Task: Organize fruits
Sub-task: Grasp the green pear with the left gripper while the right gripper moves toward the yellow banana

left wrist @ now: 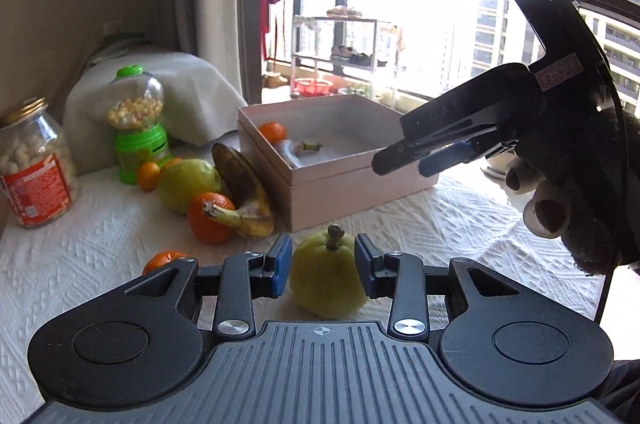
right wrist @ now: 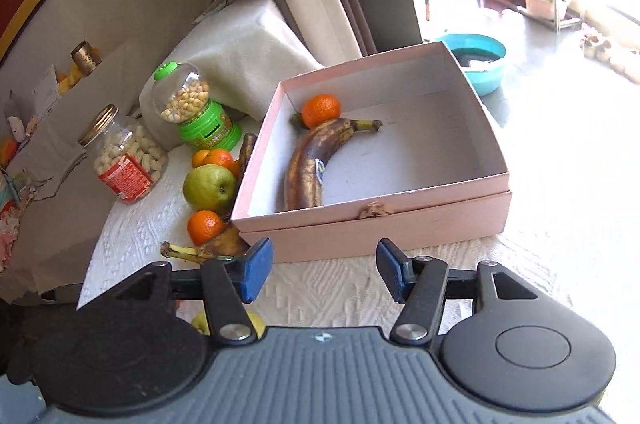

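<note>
A pink box [right wrist: 400, 220] stands on the white cloth and holds a brown banana [right wrist: 310, 160] and a tangerine [right wrist: 321, 110]. In the left wrist view my left gripper [left wrist: 323, 266] is open with its blue pads on either side of a yellow-green pear [left wrist: 326, 278] on the cloth; contact is not visible. To the left of the box [left wrist: 360, 184] lie a second banana [left wrist: 244, 192], a green apple [left wrist: 188, 184] and several tangerines [left wrist: 210, 218]. My right gripper [right wrist: 326, 270] is open and empty, hovering before the box's near wall; it also shows in the left wrist view [left wrist: 424, 156].
A jar of white snacks [left wrist: 34, 164] and a green candy dispenser [left wrist: 138, 124] stand at the back left, with a cloth-covered bundle [left wrist: 188, 92] behind them. A blue basin [right wrist: 480, 62] sits on the floor beyond the box. The window is behind.
</note>
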`<act>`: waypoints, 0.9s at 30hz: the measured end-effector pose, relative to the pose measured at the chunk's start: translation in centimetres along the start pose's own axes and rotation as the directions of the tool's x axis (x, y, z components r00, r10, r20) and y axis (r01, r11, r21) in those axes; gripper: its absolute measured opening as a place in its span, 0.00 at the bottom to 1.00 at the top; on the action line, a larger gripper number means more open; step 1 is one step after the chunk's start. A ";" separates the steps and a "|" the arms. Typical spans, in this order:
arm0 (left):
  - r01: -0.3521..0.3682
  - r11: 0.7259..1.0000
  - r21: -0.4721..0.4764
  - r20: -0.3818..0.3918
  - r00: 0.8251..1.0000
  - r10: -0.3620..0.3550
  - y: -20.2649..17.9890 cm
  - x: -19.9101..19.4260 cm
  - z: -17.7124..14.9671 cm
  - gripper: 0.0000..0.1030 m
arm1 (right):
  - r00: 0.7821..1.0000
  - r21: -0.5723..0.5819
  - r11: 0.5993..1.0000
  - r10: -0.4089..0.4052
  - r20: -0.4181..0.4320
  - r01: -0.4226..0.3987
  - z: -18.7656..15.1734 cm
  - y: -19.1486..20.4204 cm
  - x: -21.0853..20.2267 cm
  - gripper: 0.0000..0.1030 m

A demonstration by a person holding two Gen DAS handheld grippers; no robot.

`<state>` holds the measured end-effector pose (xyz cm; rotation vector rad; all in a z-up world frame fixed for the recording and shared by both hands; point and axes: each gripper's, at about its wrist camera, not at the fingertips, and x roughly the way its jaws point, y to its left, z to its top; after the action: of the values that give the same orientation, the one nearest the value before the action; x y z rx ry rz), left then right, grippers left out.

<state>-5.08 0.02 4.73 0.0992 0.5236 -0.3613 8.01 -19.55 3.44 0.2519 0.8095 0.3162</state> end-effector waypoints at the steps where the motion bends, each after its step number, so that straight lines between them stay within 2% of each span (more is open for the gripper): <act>1: -0.007 1.000 0.013 -0.013 1.000 0.007 -0.4 0.4 0.1 0.38 | 0.999 -0.020 0.999 -0.036 0.024 0.037 -0.6 -0.6 -0.1 0.56; 3: -0.009 1.000 0.025 -0.049 0.999 0.011 -1.0 1.2 -0.1 0.38 | 0.996 -0.037 0.996 -0.074 0.051 0.076 -1.6 -1.3 0.0 0.57; 4: -0.014 0.999 0.034 -0.059 0.998 0.016 -1.2 1.5 -0.2 0.41 | 0.994 -0.039 0.995 -0.088 0.060 0.091 -2.1 -1.8 0.3 0.57; 6: -0.015 0.998 0.056 -0.058 0.998 0.018 -1.6 1.7 -0.3 0.50 | 0.992 -0.034 0.994 -0.102 0.071 0.105 -3.1 -2.9 0.6 0.57; 8: 0.019 0.999 0.042 -0.068 0.998 -0.016 -1.5 1.7 -0.3 0.64 | 0.991 -0.036 0.993 -0.105 0.078 0.108 -3.7 -3.4 1.1 0.57; 10: 0.052 0.999 0.008 -0.076 0.996 -0.052 -1.0 1.9 0.0 0.69 | 0.988 -0.057 0.991 -0.118 0.098 0.124 -4.6 -3.5 1.5 0.57; 11: 0.044 0.999 0.002 -0.076 0.996 -0.044 -0.9 2.0 0.0 0.69 | 0.985 -0.073 0.987 -0.132 0.113 0.140 -5.0 -3.5 1.7 0.57; 13: -0.019 1.000 0.012 -0.097 0.995 0.020 -1.0 2.6 -0.1 0.64 | 0.978 -0.099 0.980 -0.161 0.134 0.175 -6.0 -3.4 2.3 0.57; 14: -0.049 0.998 0.027 -0.111 0.992 0.052 -1.1 3.1 -0.3 0.67 | 0.977 -0.102 0.979 -0.160 0.144 0.176 -6.3 -3.4 2.4 0.57; 22: -0.055 0.998 -0.004 -0.175 0.983 0.054 -0.9 6.5 -0.7 0.65 | 0.978 -0.080 0.989 -0.109 0.179 0.124 -6.5 -3.9 1.4 0.61; 24: -0.043 0.999 -0.020 -0.220 0.975 0.037 -0.6 7.4 -1.1 0.65 | 0.978 -0.074 0.990 -0.102 0.184 0.118 -6.5 -4.0 1.3 0.67; 27: -0.035 0.999 0.002 -0.196 0.980 0.035 -0.6 7.0 -1.6 0.65 | 0.978 -0.074 0.991 -0.093 0.184 0.108 -6.6 -4.0 1.2 0.68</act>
<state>-0.40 -2.45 -0.16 0.1432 0.7162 -0.3185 4.64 -22.12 -3.12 0.1577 0.6260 0.2280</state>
